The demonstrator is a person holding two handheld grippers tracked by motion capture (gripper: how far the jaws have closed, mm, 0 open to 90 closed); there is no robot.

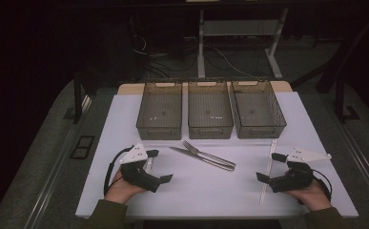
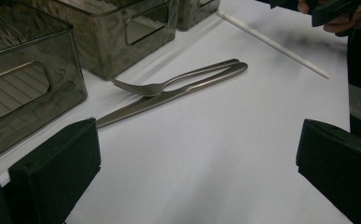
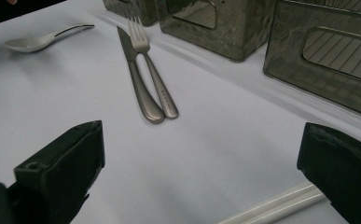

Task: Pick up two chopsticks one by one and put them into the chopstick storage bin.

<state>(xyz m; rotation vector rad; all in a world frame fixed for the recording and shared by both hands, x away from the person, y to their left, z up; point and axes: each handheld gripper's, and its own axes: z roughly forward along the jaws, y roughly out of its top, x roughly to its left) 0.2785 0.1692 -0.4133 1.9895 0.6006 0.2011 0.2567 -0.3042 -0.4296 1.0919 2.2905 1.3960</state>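
Note:
A steel fork [image 1: 197, 150] and knife [image 1: 184, 153] lie side by side on the white mat [image 1: 196, 191], handles toward the right. In front of them my left gripper [image 1: 159, 165] rests open on the mat, and its own view shows the fork [image 2: 178, 81] and knife [image 2: 136, 106] beyond wide, empty jaws. My right gripper [image 1: 267, 166] is open too, over a long white stick [image 1: 263, 195]. The right gripper view shows the fork [image 3: 155, 74], the knife [image 3: 136, 79], a spoon [image 3: 33, 42] at far left and the white stick [image 3: 271, 205] near its right jaw.
Three translucent grey bins stand in a row at the back of the mat: left [image 1: 159, 131], middle [image 1: 210, 130], right [image 1: 261, 130]. Beyond the table, the dark floor holds table legs and cables.

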